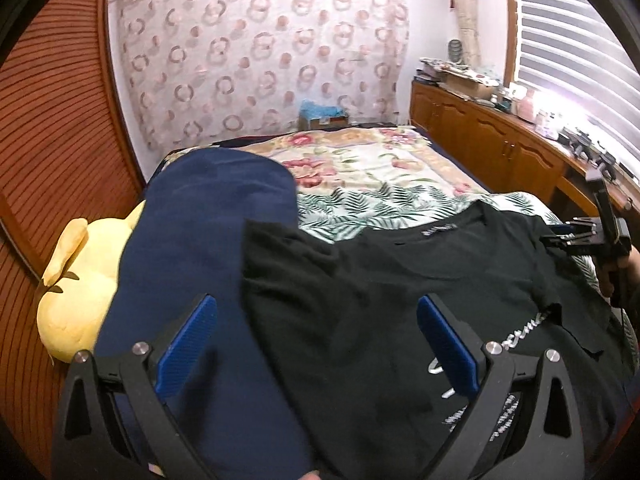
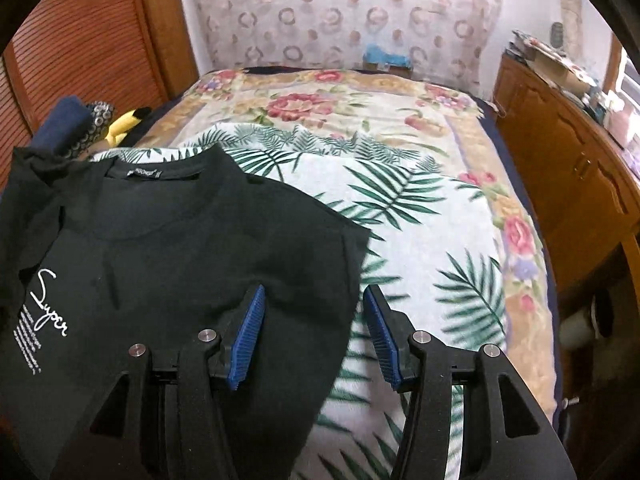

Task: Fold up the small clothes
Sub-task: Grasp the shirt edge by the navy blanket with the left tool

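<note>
Two grippers hover over one black cotton T-shirt with white script lettering [image 2: 168,240], which lies spread on the leaf-and-flower printed bed blanket [image 2: 420,208], collar toward 12 o'clock. In the right wrist view the right gripper [image 2: 314,336] has its blue ribbed fingers [image 2: 248,332] apart, straddling the shirt's right-hand edge: one finger sits over the cloth, the other over bare blanket at 3 o'clock of the hem line. Nothing is pinched yet. In the left wrist view the left gripper [image 1: 316,344] is spread wide above the shirt's opposite side, where the black cloth meets a long navy blue fabric bolster [image 1: 208,240]; a yellow plush toy [image 1: 80,288] lies at 9 o'clock.

The step in hand looks like taking hold of both side edges for a lengthwise fold. To do it well, I would lower each gripper until one finger slips under a single layer of hem, and match the two grips at the same height along the shirt so the fold line runs straight. The left side should catch only black cloth, not the navy fabric beside it. Then lift little and carry the edge toward the middle, keeping the collar flat.
</note>
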`<act>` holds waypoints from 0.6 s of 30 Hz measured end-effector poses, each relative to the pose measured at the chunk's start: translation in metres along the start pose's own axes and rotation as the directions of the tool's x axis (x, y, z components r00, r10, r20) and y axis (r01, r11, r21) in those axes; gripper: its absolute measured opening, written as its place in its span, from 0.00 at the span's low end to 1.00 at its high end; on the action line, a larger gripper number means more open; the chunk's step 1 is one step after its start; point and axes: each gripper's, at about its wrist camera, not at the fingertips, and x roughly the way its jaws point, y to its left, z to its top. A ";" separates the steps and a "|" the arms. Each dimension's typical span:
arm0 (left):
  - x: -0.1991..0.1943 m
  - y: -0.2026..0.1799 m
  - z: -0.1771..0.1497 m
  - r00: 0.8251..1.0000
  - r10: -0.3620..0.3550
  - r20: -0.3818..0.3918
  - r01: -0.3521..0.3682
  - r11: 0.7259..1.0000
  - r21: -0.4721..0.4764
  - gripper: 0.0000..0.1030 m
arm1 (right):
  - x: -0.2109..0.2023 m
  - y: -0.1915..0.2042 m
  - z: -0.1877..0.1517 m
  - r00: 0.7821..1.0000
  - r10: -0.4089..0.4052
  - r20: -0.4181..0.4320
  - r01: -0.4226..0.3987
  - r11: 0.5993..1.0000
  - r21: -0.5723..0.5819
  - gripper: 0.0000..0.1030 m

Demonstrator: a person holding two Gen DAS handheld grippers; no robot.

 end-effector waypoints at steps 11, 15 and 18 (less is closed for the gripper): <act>0.021 0.027 0.012 0.998 -0.051 -0.020 0.051 0.999 -0.003 0.69 | 0.002 -0.002 -0.004 0.999 0.015 0.044 -0.015 1.000 -0.001 0.51; 0.032 0.025 0.018 0.995 -0.082 -0.051 0.083 0.997 0.010 0.43 | 0.002 -0.002 -0.003 0.999 0.014 0.043 -0.014 1.000 -0.001 0.52; 0.036 0.024 0.021 0.995 -0.079 -0.056 0.080 0.997 0.020 0.38 | 0.004 -0.003 0.000 0.999 0.027 0.027 -0.027 1.000 -0.007 0.52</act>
